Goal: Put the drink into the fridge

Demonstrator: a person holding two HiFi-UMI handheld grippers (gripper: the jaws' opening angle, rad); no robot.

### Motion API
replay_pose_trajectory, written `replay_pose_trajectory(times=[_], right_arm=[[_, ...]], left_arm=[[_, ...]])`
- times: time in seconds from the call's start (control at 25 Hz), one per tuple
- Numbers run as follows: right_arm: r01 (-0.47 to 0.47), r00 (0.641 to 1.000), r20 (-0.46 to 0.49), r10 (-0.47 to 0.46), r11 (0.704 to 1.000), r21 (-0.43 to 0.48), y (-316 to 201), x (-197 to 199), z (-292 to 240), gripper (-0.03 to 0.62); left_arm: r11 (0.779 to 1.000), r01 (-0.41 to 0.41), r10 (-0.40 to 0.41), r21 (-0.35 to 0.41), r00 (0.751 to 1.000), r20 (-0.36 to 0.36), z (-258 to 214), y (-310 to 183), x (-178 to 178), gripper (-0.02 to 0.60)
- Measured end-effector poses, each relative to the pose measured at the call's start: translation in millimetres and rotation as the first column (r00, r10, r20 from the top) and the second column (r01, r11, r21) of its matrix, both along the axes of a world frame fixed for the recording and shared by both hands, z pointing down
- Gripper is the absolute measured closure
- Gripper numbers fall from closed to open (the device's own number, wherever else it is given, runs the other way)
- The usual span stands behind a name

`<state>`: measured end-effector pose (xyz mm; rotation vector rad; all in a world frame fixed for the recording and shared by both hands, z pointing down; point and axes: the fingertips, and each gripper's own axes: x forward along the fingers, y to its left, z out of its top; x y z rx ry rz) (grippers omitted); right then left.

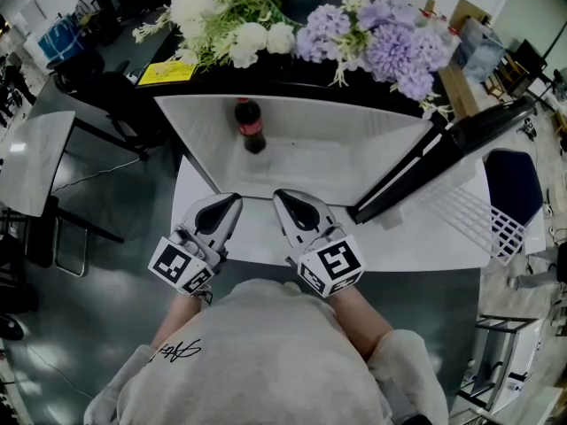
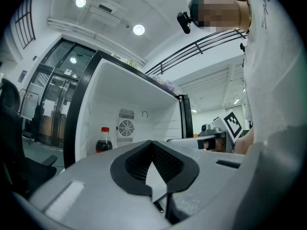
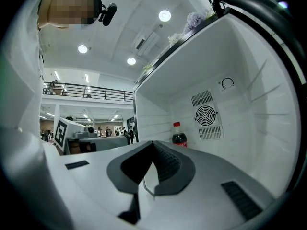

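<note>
Closest to me, just outside the mouth of the fridge [image 1: 354,162], my left gripper [image 1: 229,204] has its fingers pressed together on nothing. Ahead of it, deep inside the fridge and toward its left wall, the drink [image 1: 249,124] stands upright, well apart from both tools and slightly nearer the left one. My right gripper [image 1: 283,198], also just outside the fridge, has its fingers closed and empty too. At the fridge's right side the door [image 1: 461,144] stands open. I judge the drink placed, and my right gripper the nearer one for shutting the door.
</note>
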<state>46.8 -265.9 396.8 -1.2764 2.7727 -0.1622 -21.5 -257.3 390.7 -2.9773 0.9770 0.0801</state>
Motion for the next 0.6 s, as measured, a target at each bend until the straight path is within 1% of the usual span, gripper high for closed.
replay_pose_trajectory(times=[0.32, 0.6], right_arm=[[-0.002, 1.000, -0.001, 0.002, 1.000, -0.011, -0.3, 1.6, 3.8, 0.583], [0.010, 1.000, -0.002, -0.010, 1.000, -0.017, 2.9, -4.5, 5.8, 0.583]], left_arm=[[1.000, -0.007, 0.007, 0.000, 1.000, 0.002, 0.7, 0.2, 2.9, 0.578], [1.000, -0.005, 0.005, -0.002, 1.000, 0.006, 0.6, 2.1, 1.7, 0.578]])
